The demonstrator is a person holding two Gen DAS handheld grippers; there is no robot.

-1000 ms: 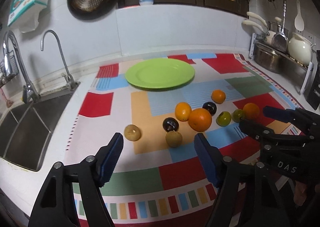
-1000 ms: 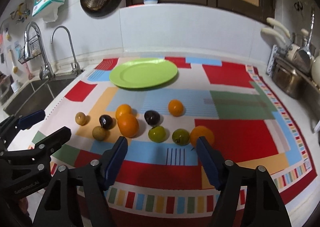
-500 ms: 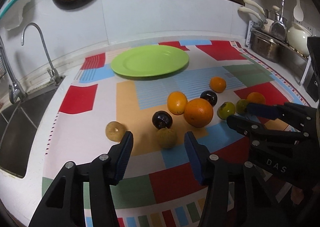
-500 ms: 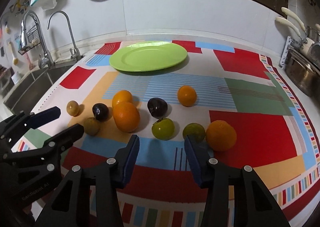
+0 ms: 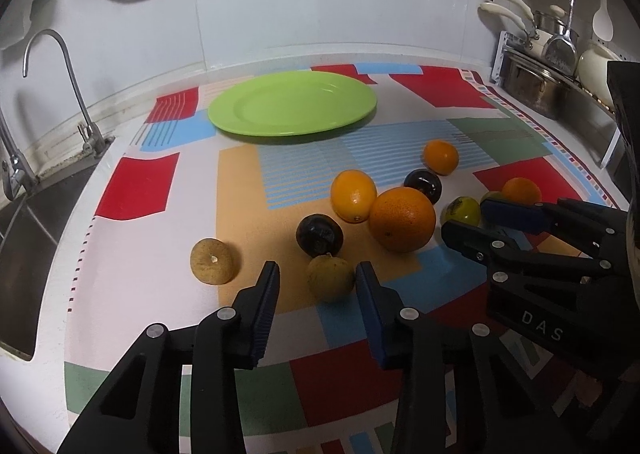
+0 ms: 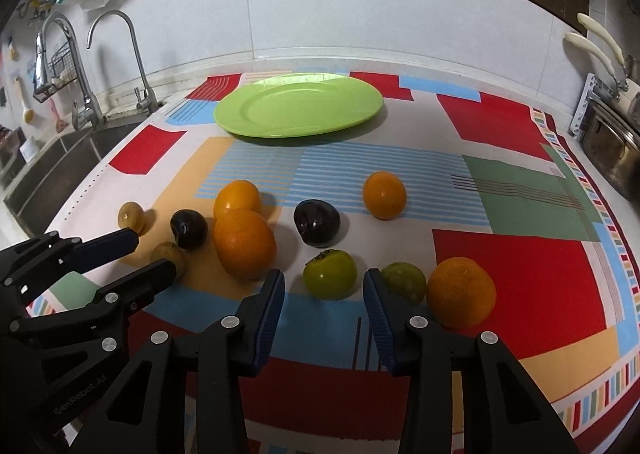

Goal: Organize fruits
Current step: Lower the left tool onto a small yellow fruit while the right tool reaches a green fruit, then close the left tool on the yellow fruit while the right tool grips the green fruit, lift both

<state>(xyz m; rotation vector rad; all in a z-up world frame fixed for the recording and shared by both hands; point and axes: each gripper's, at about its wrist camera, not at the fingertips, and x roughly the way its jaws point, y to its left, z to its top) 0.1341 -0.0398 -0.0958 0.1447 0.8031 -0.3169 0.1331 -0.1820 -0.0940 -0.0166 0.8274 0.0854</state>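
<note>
On the patterned cloth (image 5: 144, 193) lie several fruits before an empty green plate (image 5: 292, 103). My left gripper (image 5: 318, 294) is closing around a small yellow-brown fruit (image 5: 330, 282); its fingers flank the fruit, with a gap still on the left side. My right gripper (image 6: 326, 296) is closing around a green persimmon (image 6: 330, 274), with the pads clear of it on both sides. A large orange (image 6: 244, 244) sits left of the persimmon, a second green fruit (image 6: 404, 282) and an orange (image 6: 460, 292) to its right. Two dark plums (image 6: 316, 221) lie behind.
A sink (image 5: 24, 238) with a faucet (image 5: 52, 53) borders the cloth on the left. Pots on a rack (image 5: 536, 89) stand at the back right. A brown round fruit (image 5: 212, 261) lies alone at the left of the group. The white backsplash (image 5: 320, 5) closes the rear.
Both grippers have moved forward and down toward the fruits, and their jaws have narrowed. The yellow-brown fruit and the green persimmon now sit between the fingertips.
</note>
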